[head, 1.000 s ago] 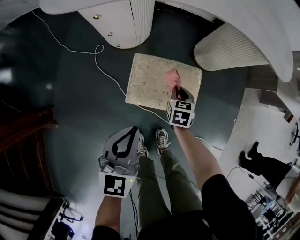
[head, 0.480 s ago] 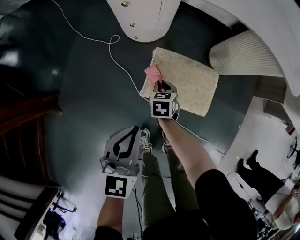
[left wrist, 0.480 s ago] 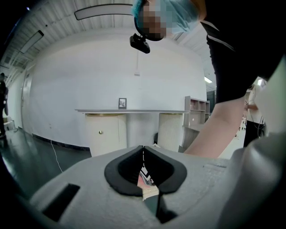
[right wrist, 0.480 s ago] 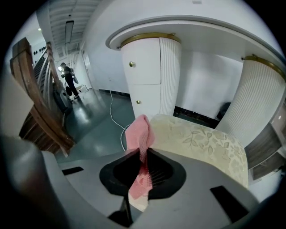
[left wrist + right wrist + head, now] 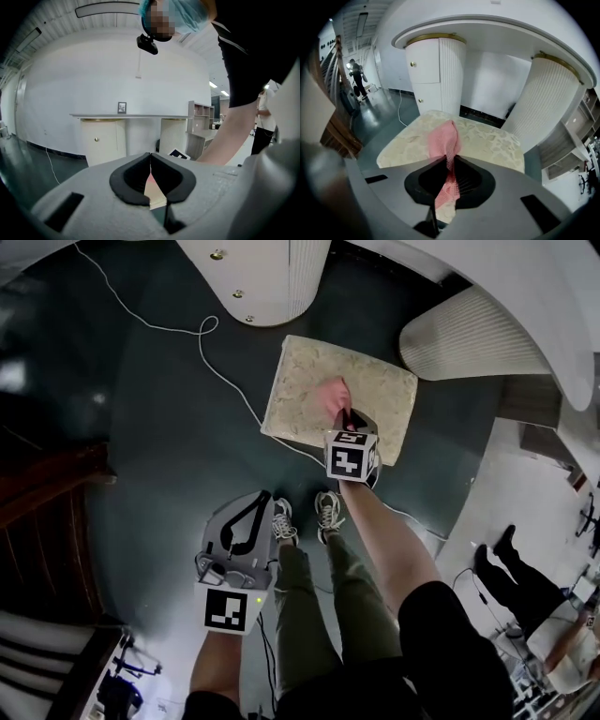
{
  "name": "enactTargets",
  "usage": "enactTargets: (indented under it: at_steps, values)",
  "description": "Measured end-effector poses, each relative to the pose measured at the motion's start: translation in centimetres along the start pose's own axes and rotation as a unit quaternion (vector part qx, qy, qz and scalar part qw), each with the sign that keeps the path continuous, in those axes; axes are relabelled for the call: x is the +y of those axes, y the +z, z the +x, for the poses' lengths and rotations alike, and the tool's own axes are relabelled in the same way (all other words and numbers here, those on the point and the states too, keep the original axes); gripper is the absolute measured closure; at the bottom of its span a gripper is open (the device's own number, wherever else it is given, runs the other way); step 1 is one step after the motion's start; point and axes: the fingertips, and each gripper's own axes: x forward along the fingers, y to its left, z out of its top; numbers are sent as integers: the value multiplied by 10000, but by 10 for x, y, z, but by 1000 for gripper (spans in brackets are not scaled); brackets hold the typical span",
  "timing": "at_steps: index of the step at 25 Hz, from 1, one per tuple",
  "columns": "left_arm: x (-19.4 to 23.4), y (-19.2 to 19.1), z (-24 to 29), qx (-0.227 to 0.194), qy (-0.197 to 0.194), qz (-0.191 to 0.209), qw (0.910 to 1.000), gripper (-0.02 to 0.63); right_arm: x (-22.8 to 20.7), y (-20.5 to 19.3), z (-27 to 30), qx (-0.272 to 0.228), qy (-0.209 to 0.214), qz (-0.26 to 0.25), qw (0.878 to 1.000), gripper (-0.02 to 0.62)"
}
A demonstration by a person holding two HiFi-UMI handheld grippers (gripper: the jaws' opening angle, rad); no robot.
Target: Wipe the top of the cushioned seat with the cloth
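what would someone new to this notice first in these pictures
The pink cloth stands out most, pinched in the right hand-held gripper and lying on the middle of the pale patterned cushioned seat, which sits on the dark floor. The left hand-held gripper hangs shut and empty near the person's shoes, away from the seat.

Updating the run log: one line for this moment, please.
right tool: shut on cloth | cloth: on seat top | left tool: shut, empty
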Motion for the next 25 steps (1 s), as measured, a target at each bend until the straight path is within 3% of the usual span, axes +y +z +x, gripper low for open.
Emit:
enactTargets:
  at_steps: [8, 15, 19, 25]
  values:
    - [-43, 13, 34, -62, -608, 215, 9979, 586, -120, -62, -22, 349, -814, 378, 9953, 557]
    - [-70, 19, 54, -47, -924, 304, 9953, 586, -192, -112, -44, 692, -1315, 426, 9880, 558]
    - [-77, 24, 56, -73, -981, 347, 9945, 586, -199, -127, -58, 760, -1399, 620, 9853, 558]
    - [-72, 25, 49, -90, -911, 315, 9953, 586, -161, -107, -67, 213, -1098, 1025, 9884, 558]
